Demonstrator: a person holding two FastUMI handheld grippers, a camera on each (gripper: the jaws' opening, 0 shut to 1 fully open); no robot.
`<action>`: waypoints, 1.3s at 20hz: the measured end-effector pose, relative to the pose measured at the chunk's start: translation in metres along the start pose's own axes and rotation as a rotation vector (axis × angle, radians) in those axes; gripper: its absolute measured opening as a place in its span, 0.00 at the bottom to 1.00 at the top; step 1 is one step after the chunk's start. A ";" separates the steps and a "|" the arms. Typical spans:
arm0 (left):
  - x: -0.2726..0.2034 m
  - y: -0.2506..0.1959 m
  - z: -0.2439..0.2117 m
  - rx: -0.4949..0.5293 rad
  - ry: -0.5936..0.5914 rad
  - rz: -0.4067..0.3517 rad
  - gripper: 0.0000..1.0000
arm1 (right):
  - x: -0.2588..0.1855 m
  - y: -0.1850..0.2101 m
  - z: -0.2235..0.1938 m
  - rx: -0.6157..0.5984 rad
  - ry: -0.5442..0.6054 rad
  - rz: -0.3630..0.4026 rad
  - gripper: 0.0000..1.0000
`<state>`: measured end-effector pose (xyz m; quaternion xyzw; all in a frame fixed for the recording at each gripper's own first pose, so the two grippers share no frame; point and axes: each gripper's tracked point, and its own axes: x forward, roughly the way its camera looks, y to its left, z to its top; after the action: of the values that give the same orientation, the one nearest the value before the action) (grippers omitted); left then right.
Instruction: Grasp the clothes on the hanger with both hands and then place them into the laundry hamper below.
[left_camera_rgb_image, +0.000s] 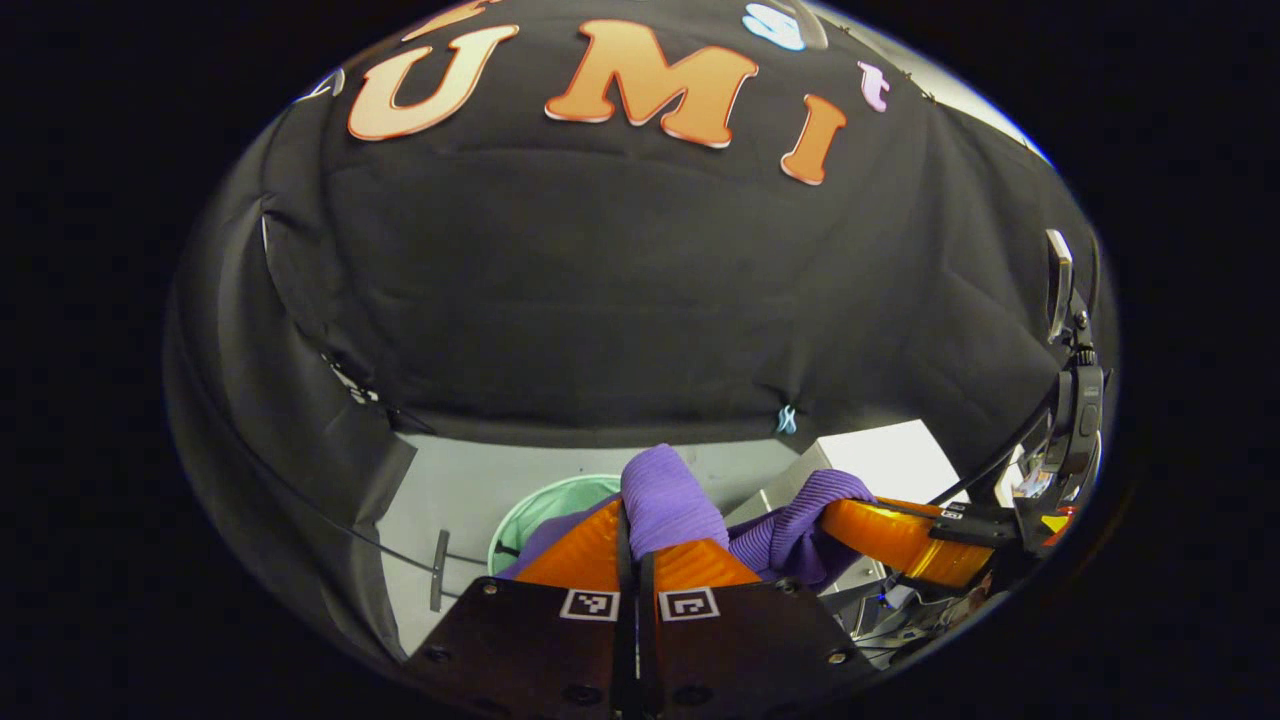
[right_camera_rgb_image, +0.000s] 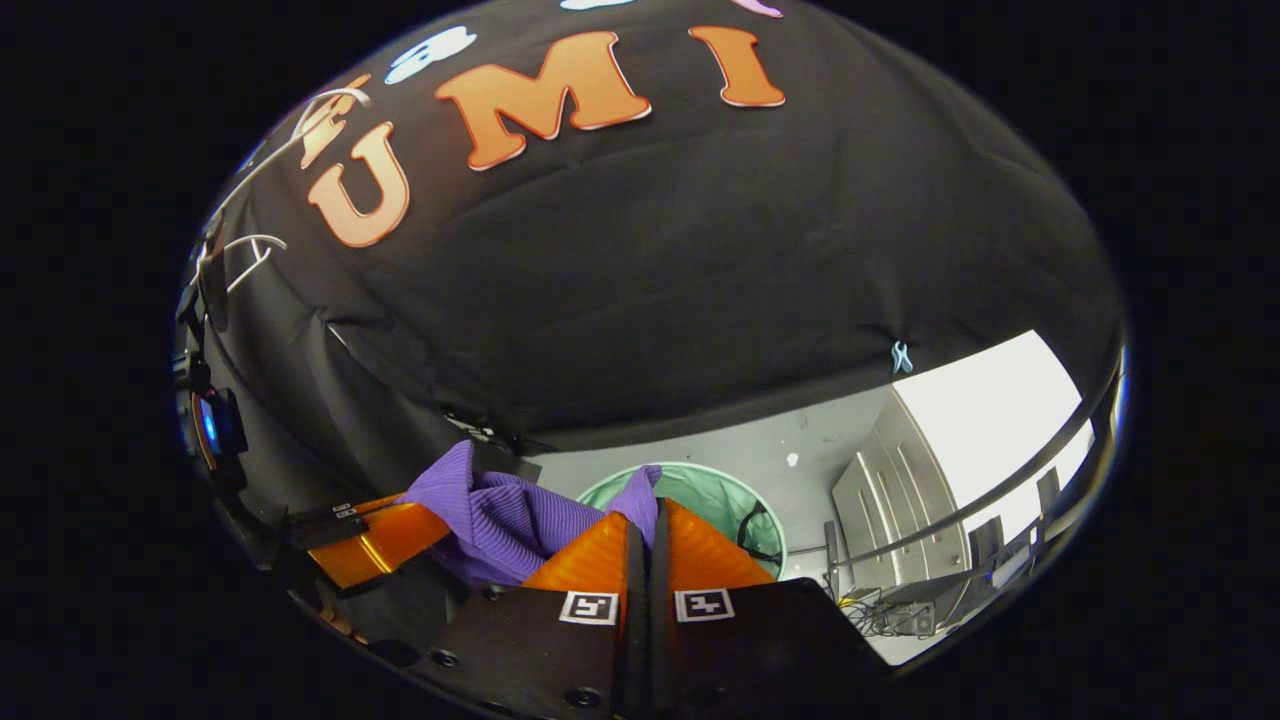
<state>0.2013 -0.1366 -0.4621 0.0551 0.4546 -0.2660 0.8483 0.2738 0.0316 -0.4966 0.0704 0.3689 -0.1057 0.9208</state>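
Above the green laundry hamper, your left claw and right claw each pinched tight on the purple garment; no legible labels.

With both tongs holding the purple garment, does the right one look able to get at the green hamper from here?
Probably yes: the right tongs pinch the purple garment with the green hamper open below and ahead, nothing between. The left tongs grip it too.
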 end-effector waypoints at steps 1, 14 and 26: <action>0.008 0.003 -0.008 -0.002 0.032 0.014 0.02 | 0.010 -0.007 -0.007 0.000 0.029 -0.008 0.07; 0.051 0.033 -0.109 -0.074 0.402 0.147 0.03 | 0.082 -0.051 -0.068 -0.011 0.285 -0.091 0.10; 0.028 0.069 -0.108 -0.170 0.394 0.249 0.81 | 0.077 -0.045 -0.101 0.010 0.341 -0.085 0.56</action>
<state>0.1684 -0.0534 -0.5572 0.0901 0.6217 -0.1041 0.7710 0.2496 -0.0024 -0.6247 0.0764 0.5217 -0.1332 0.8392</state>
